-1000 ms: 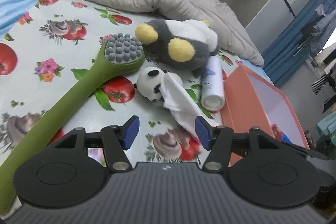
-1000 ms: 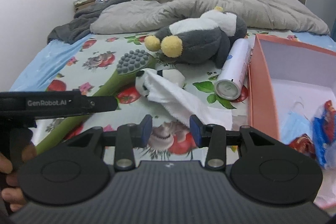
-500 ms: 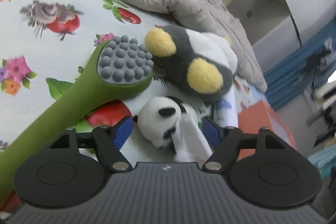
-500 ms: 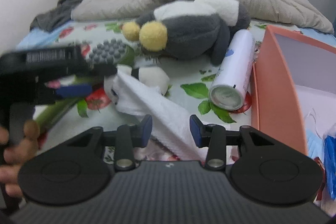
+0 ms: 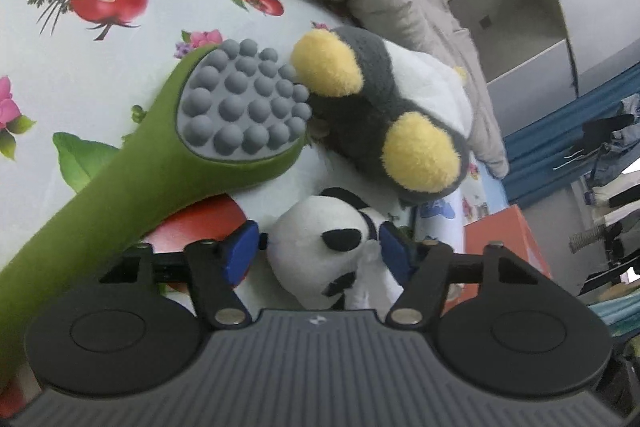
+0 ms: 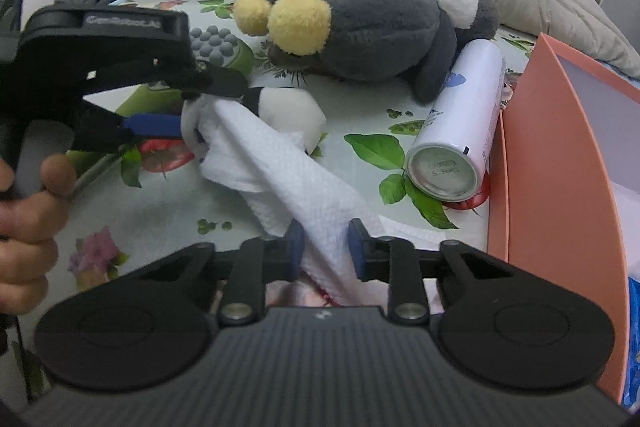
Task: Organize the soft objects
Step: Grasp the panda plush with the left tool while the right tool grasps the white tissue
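Both our grippers have dropped in close over the past second: the left gripper (image 5: pixel 316 251), which hung back over the bed's fruit-print sheet (image 5: pixel 80 75), now straddles the small panda plush (image 5: pixel 320 251), and the right gripper (image 6: pixel 322 247), which faced the white towel (image 6: pixel 288 171) from a distance, now has that cloth running up between its blue pads. The left jaws have just been closing after a brief widening, and the panda's head sits between them; the pads stand just beside its sides, and we cannot tell whether they press yet, so we read them as open about it. The right jaws have just been closing too, down to a narrow gap, with the towel's end between them and apparently pinched. The towel stretches from the right gripper up to the panda, draped over its face, so the two soft things are tangled together on the bed. The big penguin plush (image 5: pixel 384 115) lies just beyond, touching the green massage hammer (image 5: pixel 168 163), with the white spray can (image 6: pixel 460 131) lying beside the orange bin (image 6: pixel 560 163) at the right. We judge that we are about to part towel from panda, one in each gripper, before sorting them; a pull too soon could drag the panda along with the cloth.
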`<action>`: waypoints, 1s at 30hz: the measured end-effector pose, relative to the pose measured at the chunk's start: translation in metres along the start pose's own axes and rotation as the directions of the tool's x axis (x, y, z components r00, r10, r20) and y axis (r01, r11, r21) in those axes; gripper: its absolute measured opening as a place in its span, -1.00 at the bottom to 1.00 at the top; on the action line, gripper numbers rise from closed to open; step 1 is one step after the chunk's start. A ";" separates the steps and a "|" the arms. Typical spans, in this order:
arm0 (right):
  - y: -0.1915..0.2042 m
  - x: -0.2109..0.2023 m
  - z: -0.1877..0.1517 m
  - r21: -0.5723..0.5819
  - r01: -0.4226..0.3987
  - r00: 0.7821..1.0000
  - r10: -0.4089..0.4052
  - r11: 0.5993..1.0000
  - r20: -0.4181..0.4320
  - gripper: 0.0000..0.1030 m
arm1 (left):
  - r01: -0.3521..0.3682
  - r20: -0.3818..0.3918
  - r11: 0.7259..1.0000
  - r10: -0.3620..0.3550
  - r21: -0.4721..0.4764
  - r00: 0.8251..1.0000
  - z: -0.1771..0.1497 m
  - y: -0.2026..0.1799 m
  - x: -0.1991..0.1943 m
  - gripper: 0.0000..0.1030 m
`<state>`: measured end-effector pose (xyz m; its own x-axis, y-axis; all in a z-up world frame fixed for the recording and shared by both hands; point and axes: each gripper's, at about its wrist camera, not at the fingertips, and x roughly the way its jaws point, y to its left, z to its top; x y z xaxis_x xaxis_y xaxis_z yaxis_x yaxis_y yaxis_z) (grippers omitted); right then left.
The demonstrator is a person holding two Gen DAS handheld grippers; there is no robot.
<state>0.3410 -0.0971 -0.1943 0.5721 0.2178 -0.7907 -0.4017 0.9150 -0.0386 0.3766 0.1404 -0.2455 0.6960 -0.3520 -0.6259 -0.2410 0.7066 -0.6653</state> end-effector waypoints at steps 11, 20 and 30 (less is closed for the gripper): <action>0.004 -0.023 0.006 -0.041 0.019 0.998 -0.016 0.999 0.064 -0.89 | -0.009 0.066 1.000 0.009 0.005 0.998 0.000 -0.010 -0.032 0.13; 0.021 -0.071 0.008 -0.109 -0.001 0.991 0.016 0.994 0.132 -0.91 | -0.019 0.136 1.000 0.017 0.013 0.991 -0.014 -0.022 -0.094 0.14; 0.051 -0.124 -0.025 -0.187 -0.061 0.990 0.083 0.980 0.114 -0.92 | -0.058 0.173 0.998 0.060 -0.017 0.983 -0.069 -0.011 -0.156 0.14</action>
<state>0.2316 -0.0858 -0.1132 0.6146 0.3301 -0.7164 -0.5622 0.8204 -0.1042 0.2240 0.1449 -0.1684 0.7866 -0.1976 -0.5850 -0.2925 0.7152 -0.6348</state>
